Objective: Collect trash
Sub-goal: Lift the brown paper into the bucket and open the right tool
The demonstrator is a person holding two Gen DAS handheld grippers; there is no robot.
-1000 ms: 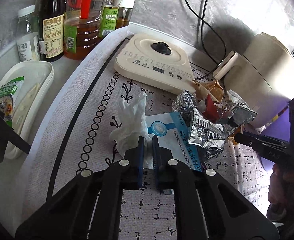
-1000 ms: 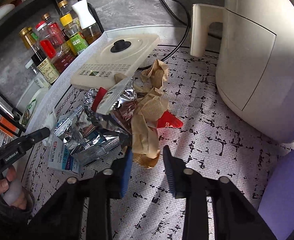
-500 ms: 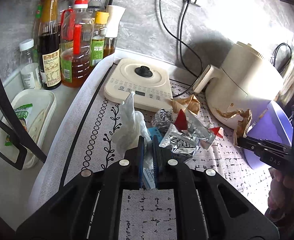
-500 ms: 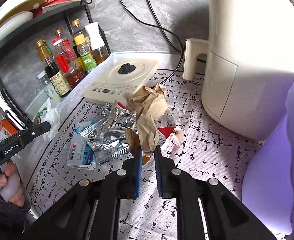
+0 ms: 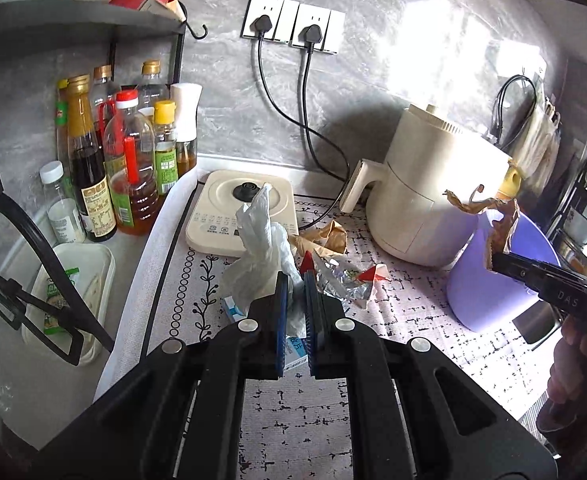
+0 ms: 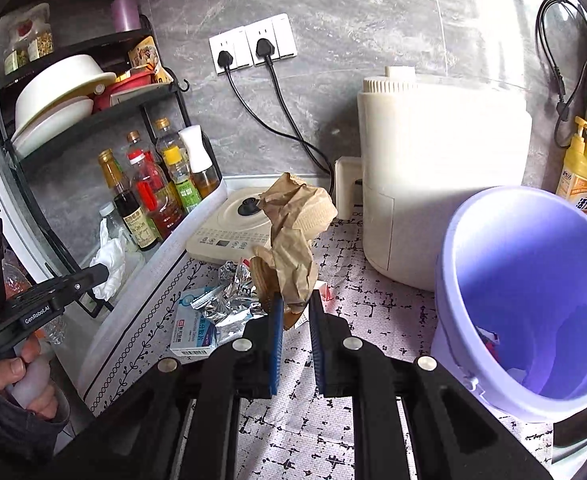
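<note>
Both grippers hold trash near the bin.

Left wrist: the left gripper (image 5: pixel 293 300) pinches a white plastic wad (image 5: pixel 259 248), nearly closed, left of the purple bin (image 5: pixel 489 276); foil (image 5: pixel 341 284) lies on the mat left of the bin.
Right wrist: the right gripper (image 6: pixel 295 320), slightly open, grips crumpled brown paper (image 6: pixel 293 232) just left of the bin (image 6: pixel 449 248); a box (image 6: pixel 193 332) lies farther left.

I saw a home kitchen: sauce bottles (image 5: pixel 93 184) beside an induction cooker (image 5: pixel 241 212) on the worktop (image 5: pixel 393 320), an air fryer (image 6: pixel 441 176), bowls (image 6: pixel 61 84) on a shelf (image 6: pixel 93 116).
</note>
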